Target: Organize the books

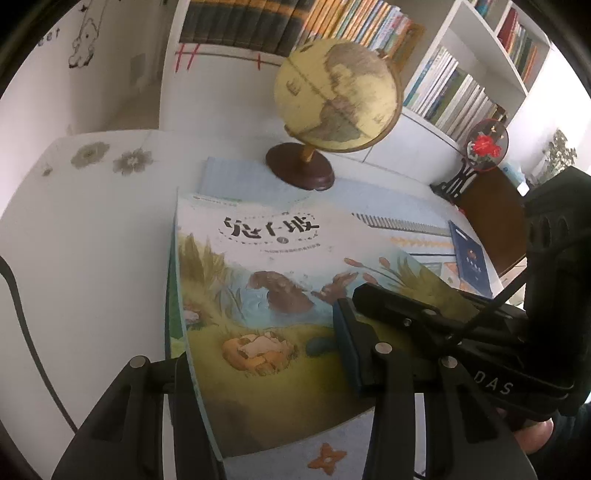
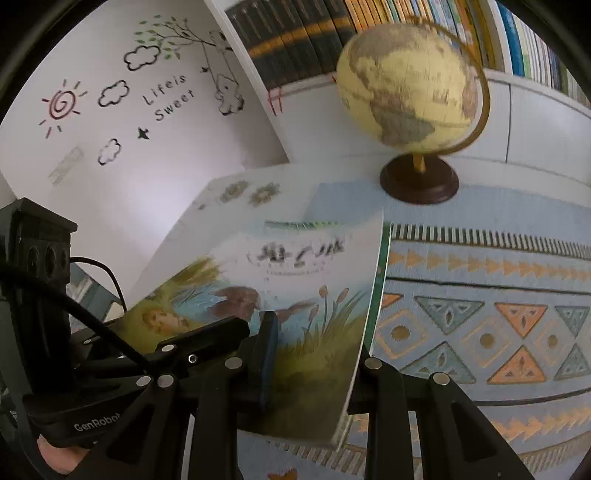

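Glossy card covers the picture book [image 1: 258, 288], a thin stack of two or three volumes judging by the green edge showing beneath the top one. It fills the lower middle of both wrist views, carried above the patterned tablecloth [image 2: 480, 325], not resting on it. The left gripper [image 1: 266, 354] is clamped on its left edge, and the right gripper [image 2: 314, 354] is clenched on its right edge, one pad on the cover and the other finger underneath. I'd judge the stack light but floppy: the cover already bows between the grips, so holding both side edges near the bottom suits it, and the smooth surface may slip if the pinch loosens. Its long axis runs away from the cameras, title end pointing up the frame toward the globe [image 1: 338, 99] standing on the table just beyond. Packed bookshelves [image 1: 295, 26] line the top of both views.
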The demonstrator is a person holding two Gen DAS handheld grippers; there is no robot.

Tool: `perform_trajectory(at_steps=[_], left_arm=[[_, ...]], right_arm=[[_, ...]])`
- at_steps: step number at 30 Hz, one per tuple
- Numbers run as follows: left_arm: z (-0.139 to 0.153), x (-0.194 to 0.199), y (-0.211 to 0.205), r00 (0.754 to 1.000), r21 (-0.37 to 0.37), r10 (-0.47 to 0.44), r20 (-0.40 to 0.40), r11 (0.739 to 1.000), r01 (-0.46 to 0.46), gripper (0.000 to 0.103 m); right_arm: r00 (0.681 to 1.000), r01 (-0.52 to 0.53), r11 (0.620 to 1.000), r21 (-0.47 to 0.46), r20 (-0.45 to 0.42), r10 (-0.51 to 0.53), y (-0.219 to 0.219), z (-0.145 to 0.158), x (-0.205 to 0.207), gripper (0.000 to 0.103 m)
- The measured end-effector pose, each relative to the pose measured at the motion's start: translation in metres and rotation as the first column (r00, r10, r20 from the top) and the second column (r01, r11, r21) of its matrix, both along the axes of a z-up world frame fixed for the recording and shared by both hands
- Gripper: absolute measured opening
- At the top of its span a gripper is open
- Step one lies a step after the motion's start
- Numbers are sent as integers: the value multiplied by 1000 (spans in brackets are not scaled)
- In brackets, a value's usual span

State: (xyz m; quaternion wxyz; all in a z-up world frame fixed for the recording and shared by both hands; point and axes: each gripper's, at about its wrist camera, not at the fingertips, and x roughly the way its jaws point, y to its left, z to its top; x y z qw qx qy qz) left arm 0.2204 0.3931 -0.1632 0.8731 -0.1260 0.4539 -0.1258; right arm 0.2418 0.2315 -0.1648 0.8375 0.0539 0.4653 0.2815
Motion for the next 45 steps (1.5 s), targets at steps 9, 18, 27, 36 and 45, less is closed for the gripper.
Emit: perform_trajectory(at_steps=[9,18,27,36,45], left_arm=[[-43,8,11,992,-41,-2,-123,999,-3,46],[-41,3,14,990,-23,34,-140,999,-38,49],[-37,-16,24,986,4,89,-140,996,-89,63],[-37,-28,43,974,1,169,-149,985,-171,65],[-34,-46,50,965,22,219,-141,976,-218,65]], right_arm=[[993,24,999,-42,-114,-28,9,-32,6,28],[988,33,999,-35,-153,-38,7,-38,6,29],[983,18,999,-48,-182,-26,7,-38,0,30],[981,-1,999,-37,-193,-6,13,-44,-4,32],[971,-2,1000,-26,-238,-4,-1,-44,-14,32]])
